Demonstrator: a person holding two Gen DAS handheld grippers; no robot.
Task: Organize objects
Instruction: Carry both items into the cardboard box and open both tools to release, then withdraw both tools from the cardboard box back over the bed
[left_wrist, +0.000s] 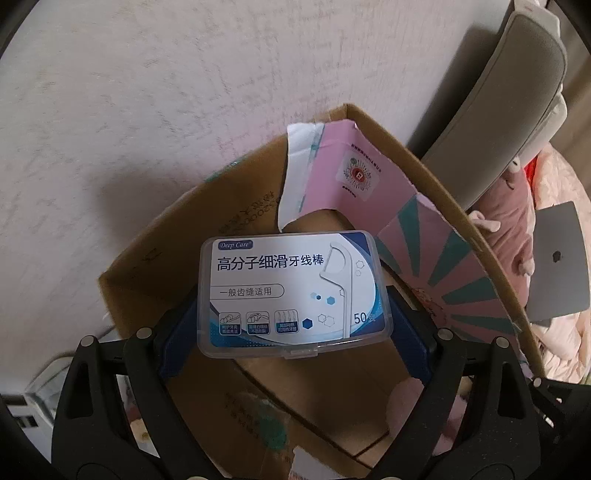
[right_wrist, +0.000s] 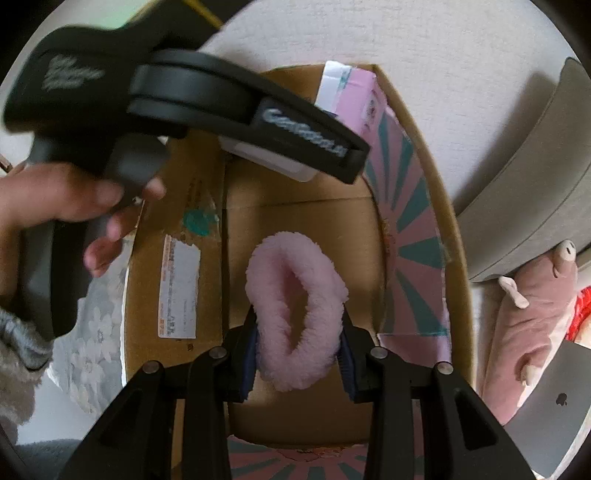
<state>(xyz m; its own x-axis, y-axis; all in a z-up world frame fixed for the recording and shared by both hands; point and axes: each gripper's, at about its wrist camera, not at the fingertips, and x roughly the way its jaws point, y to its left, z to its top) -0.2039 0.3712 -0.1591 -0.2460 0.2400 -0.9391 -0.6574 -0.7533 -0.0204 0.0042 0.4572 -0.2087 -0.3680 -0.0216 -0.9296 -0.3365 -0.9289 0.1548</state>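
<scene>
My left gripper (left_wrist: 293, 317) is shut on a clear plastic box of dental floss picks (left_wrist: 291, 291) with a blue and white label, and holds it above an open cardboard box (left_wrist: 159, 266). In the right wrist view the left gripper's black body (right_wrist: 221, 99) hangs over the same cardboard box (right_wrist: 454, 229), with the floss box (right_wrist: 273, 158) showing under it. My right gripper (right_wrist: 299, 347) is shut on a fluffy pink hair band (right_wrist: 295, 314) and holds it above the box's bare bottom.
A pink and teal paper liner (right_wrist: 410, 258) stands along the box's right inner wall; it also shows in the left wrist view (left_wrist: 369, 177). A pink plush toy (right_wrist: 528, 321), a silver laptop (right_wrist: 554, 417) and a grey cushion (right_wrist: 528, 206) lie to the right. A white wall is behind.
</scene>
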